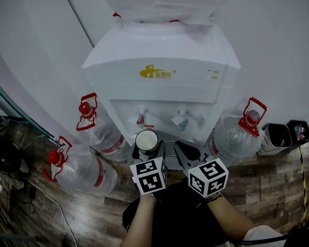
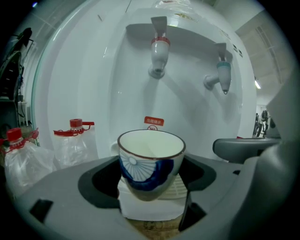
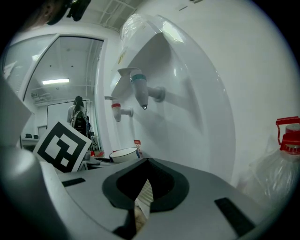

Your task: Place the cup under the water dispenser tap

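Note:
The white water dispenser (image 1: 162, 69) has a red tap (image 1: 140, 116) and a blue tap (image 1: 181, 119) on its front. A white cup with a blue pattern (image 2: 150, 164) sits upright between the jaws of my left gripper (image 2: 151, 180), which is shut on it. In the head view the cup (image 1: 146, 141) is just in front of and below the red tap, over the white drip tray (image 2: 150, 208). Whether it touches the tray I cannot tell. My right gripper (image 1: 185, 151) is shut on nothing, beside the cup and below the blue tap (image 3: 140, 89).
Large clear water bottles with red caps lie on the wooden floor: two at the left (image 1: 101, 133) (image 1: 77, 167), one at the right (image 1: 234, 135). Two small dark boxes (image 1: 275, 137) (image 1: 299, 131) stand at the far right. Cables run along the left floor.

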Demonstrator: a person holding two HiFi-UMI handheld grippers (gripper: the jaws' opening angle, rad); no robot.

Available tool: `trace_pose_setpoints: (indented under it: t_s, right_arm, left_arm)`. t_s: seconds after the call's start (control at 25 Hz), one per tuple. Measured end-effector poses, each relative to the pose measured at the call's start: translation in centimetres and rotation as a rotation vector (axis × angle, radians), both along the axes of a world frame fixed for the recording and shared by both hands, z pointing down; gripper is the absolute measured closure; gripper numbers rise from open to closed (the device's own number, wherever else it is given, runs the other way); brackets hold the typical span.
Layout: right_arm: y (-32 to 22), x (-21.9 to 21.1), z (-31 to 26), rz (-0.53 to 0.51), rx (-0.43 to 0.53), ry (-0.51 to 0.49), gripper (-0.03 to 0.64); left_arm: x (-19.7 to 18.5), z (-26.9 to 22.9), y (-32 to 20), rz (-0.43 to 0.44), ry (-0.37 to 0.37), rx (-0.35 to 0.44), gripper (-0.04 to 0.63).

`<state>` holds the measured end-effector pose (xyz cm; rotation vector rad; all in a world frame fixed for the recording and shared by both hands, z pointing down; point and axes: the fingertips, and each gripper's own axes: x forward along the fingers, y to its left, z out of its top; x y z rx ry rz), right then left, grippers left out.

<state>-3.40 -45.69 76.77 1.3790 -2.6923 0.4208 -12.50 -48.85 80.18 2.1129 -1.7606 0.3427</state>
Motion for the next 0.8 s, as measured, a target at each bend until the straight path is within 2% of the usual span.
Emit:
trace_pose_setpoints:
  t_s: [0.52, 0.8]
  right_arm:
    - [0.0, 0.2, 1.1, 0.011, -0.021, -0.004, 0.595]
    - [0.4, -0.2, 1.0, 0.004, -0.013, -0.024, 0.595]
  left_arm:
    - [0.5, -0.2, -0.9, -0.020, -0.003, 0.077, 0.170]
    - [0.5, -0.6, -0.8, -0.017, -0.037, 0.121, 0.170]
